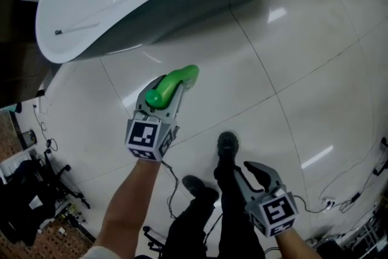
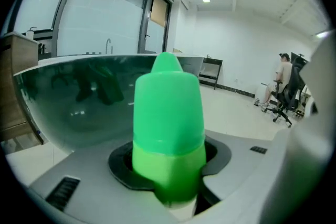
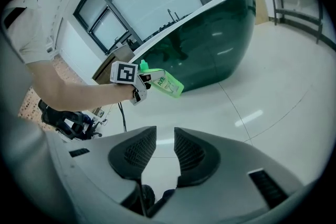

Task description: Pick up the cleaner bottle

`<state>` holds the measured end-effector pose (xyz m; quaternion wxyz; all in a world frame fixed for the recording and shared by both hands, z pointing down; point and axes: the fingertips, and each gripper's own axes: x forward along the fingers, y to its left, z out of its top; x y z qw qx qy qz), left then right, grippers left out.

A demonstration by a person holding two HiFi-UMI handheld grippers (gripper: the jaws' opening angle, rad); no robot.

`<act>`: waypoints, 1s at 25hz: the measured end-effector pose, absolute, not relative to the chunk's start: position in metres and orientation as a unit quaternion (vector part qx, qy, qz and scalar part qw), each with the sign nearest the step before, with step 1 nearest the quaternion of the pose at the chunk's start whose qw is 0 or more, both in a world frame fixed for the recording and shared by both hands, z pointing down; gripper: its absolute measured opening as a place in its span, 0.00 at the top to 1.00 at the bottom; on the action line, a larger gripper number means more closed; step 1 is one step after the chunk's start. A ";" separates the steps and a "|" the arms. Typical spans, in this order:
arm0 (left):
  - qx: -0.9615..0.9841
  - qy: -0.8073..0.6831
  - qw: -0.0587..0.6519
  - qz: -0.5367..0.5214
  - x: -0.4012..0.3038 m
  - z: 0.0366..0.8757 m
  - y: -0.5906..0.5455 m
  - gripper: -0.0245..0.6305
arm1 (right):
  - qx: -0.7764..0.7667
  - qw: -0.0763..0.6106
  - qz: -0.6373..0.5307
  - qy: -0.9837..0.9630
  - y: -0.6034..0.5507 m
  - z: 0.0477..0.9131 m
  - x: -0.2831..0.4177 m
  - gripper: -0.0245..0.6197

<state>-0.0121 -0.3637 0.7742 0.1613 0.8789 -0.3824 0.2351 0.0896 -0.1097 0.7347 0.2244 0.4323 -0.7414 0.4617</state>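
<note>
The green cleaner bottle (image 1: 177, 83) is off the floor, lying between the jaws of my left gripper (image 1: 163, 96), which is shut on it. In the left gripper view the bottle (image 2: 168, 123) fills the middle, cap end pointing away, with the black pads pressed on its sides. The right gripper view shows the bottle (image 3: 168, 83) held sideways by the left gripper (image 3: 137, 84) in front of the tub. My right gripper (image 1: 250, 171) hangs lower at the right. Its jaws stand a narrow gap apart, and the right gripper (image 3: 165, 147) has nothing between them.
A large oval bathtub (image 1: 121, 15), white inside and dark green outside (image 3: 210, 44), stands just beyond the bottle. Glossy white floor tiles (image 1: 291, 70) lie all around. My shoes (image 1: 227, 144) are below. Cables and gear (image 1: 36, 191) clutter the left edge. A seated person (image 2: 286, 94) is far off.
</note>
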 end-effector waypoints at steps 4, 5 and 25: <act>0.886 -0.383 0.153 0.211 -0.026 0.727 -0.352 0.69 | 0.439 0.224 0.448 -0.746 -0.102 0.717 0.084 0.79; 0.889 -0.382 0.149 0.205 -0.030 0.714 -0.349 0.69 | 0.441 0.224 0.444 -0.747 -0.100 0.711 0.082 0.79; 0.893 -0.412 0.125 0.128 -0.120 0.506 -0.259 0.69 | 0.464 0.229 0.370 -0.772 -0.070 0.592 0.041 0.79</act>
